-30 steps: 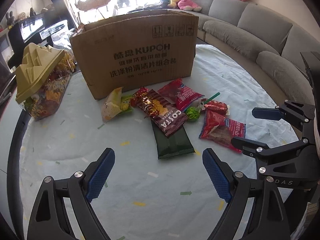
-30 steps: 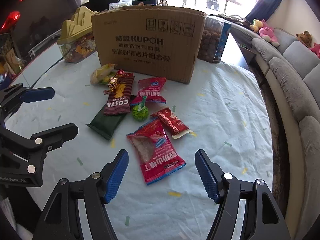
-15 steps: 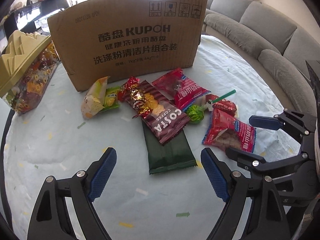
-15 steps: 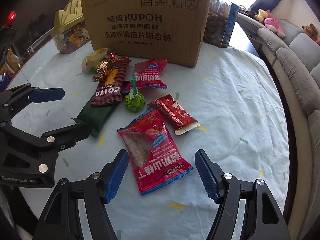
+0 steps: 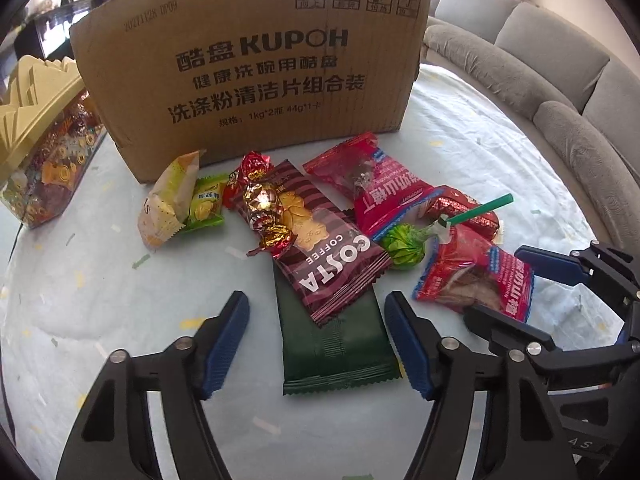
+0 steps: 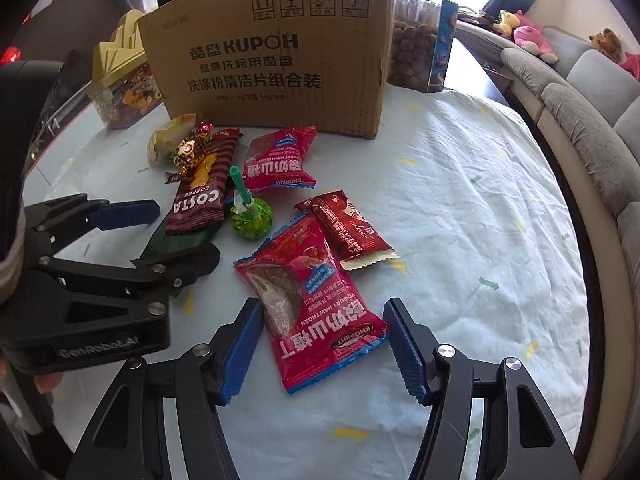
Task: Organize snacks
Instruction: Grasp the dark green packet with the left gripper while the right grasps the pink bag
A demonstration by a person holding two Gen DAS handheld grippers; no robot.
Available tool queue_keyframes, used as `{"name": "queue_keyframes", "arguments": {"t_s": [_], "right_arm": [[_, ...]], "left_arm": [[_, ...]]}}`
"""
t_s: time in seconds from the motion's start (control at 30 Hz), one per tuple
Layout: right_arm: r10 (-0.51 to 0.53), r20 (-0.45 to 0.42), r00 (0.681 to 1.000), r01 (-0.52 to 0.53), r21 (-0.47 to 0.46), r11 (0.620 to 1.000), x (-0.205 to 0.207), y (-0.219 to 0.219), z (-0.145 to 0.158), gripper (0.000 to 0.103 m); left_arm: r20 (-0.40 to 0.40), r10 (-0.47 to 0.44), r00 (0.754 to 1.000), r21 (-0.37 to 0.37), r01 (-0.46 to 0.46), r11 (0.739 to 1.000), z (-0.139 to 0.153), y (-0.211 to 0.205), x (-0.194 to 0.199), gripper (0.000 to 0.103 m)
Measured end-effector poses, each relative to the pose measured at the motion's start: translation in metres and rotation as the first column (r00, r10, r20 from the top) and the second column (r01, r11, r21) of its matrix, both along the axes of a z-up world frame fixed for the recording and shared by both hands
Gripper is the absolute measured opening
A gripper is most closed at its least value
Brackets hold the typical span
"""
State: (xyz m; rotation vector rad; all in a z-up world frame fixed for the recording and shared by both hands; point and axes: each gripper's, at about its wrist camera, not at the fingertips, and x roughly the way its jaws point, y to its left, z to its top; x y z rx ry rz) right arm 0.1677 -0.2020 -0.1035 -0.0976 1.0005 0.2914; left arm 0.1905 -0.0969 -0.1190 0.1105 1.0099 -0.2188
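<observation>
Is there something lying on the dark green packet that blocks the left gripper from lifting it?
Yes. The COSTA packet lies over the far end of the dark green packet; the near end, between the left gripper fingers, is bare.

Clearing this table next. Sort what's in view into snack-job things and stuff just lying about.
For the job:
dark green packet
near red packet
coffee biscuit packet
green lollipop
cardboard box

Just lying about:
grey sofa
soft toys
gold-lidded candy tub
</observation>
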Motion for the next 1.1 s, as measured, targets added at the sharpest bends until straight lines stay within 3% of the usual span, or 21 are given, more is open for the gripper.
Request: {"name": "queue_keyframes", "arguments": {"t_s": [0.13, 0.53, 1.1], "right_arm": [[-0.018, -0.005, 1.0, 0.019, 0.029, 0.999, 0.005, -0.001, 0.0, 0.062], [-0.058, -0.015, 0.998, 0.058, 0.048, 0.997, 0.001, 0.005, 0.005, 0.054], [-0.06, 0.029, 0.998, 0.057, 0.08, 0.995, -0.044, 0.013, 0.031, 0.054]], "left_arm": [[0.012, -0.005, 1.0, -0.008, 0.005, 1.0, 0.002, 0.0, -0.001, 0.045], [-0.045, -0.013, 0.999, -0.107, 0.008, 0.994, 0.012, 0.02, -0.025, 0.044], [0.013, -0.022, 1.0, -0.174, 0.023, 0.985, 0.043, 0.03, -0.079, 0.043]]}}
